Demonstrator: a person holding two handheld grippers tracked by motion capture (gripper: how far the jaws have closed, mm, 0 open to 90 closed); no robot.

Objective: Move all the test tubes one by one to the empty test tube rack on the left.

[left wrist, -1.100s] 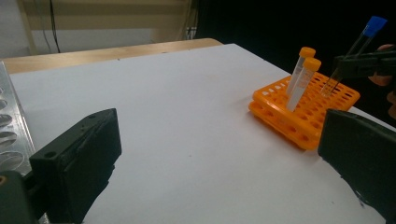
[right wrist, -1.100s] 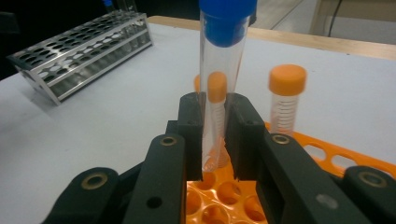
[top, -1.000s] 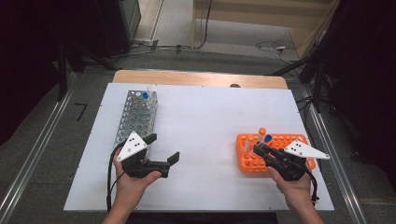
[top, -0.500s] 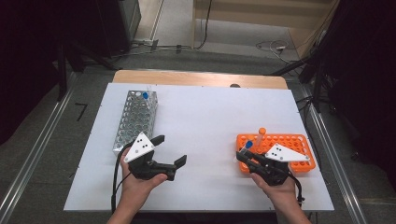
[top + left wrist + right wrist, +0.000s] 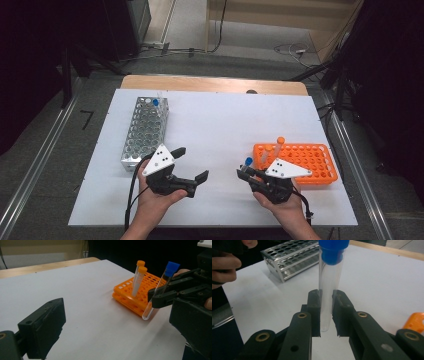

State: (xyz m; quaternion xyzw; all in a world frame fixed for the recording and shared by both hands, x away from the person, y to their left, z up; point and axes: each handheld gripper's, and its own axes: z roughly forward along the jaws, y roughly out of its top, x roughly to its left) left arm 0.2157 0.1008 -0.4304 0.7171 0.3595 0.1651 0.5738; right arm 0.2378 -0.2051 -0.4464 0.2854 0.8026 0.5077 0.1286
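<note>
My right gripper (image 5: 248,173) is shut on a clear tube with a blue cap (image 5: 248,162), held about upright over the white table just left of the orange rack (image 5: 310,159). In the right gripper view the pads (image 5: 315,305) press on the tube (image 5: 329,282) at its lower half. Two orange-capped tubes (image 5: 278,146) stand in the rack's near left corner. My left gripper (image 5: 191,163) is open and holds nothing, with its jaws pointing right toward the tube. In the left gripper view the blue-capped tube (image 5: 160,293) leans in front of the orange rack (image 5: 130,300).
A metal rack (image 5: 144,131) lies at the table's left with a blue-capped tube (image 5: 156,103) at its far end; it also appears in the right gripper view (image 5: 292,257). The white table top (image 5: 225,125) ends at a wooden strip at the back.
My right gripper has carried the blue-capped tube leftward, off the orange rack and toward the table's middle. The left gripper has shifted slightly right.
</note>
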